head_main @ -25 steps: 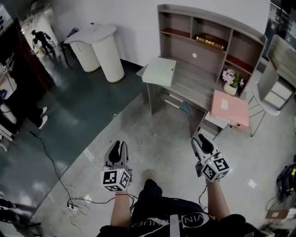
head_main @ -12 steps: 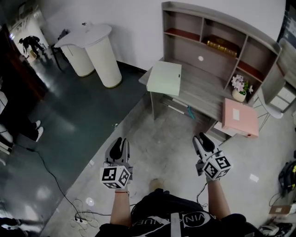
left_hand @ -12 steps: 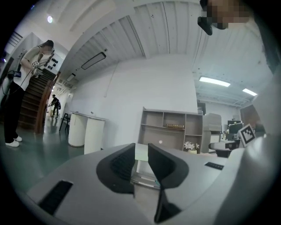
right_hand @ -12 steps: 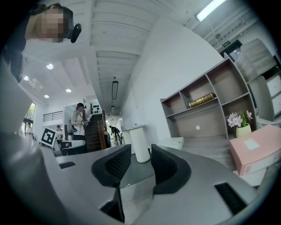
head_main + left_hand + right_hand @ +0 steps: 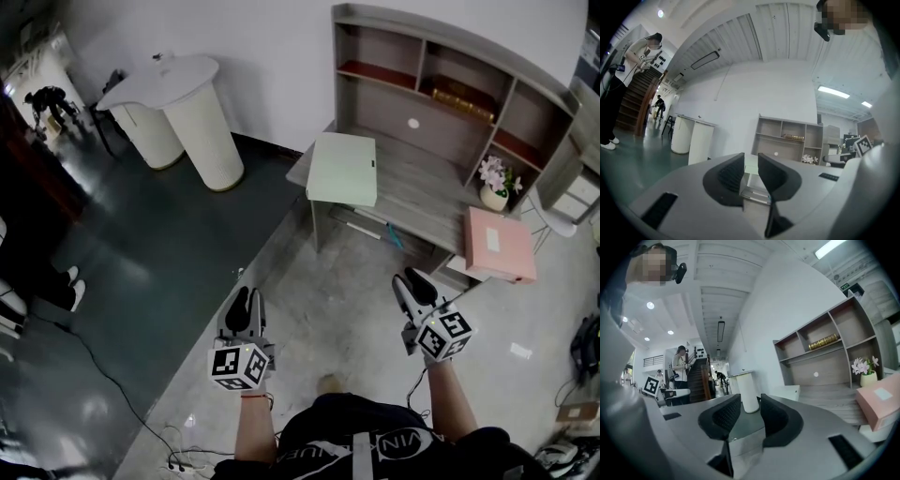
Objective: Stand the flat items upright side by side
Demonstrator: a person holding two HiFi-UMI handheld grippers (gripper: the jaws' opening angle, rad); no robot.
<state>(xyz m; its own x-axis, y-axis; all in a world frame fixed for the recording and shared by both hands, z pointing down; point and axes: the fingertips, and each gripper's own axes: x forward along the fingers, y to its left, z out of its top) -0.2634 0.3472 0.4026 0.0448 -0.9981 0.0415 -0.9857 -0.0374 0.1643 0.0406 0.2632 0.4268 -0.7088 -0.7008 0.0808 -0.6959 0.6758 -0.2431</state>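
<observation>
We list green folder (image 5: 343, 169) and pink folder (image 5: 501, 246) flat, face up at opposite ends of the desk (image 5: 422, 187), long axes seemingly toward its back; left gripper (image 5: 248, 298) narrow, right gripper (image 5: 412, 279) wider, both empty and well short; we risk shoving either off its edge.

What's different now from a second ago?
The person has walked closer to the grey wooden desk. Nothing was picked up or let go. The left gripper and right gripper stay empty; the pale green flat box and pink flat box still lie flat.
</observation>
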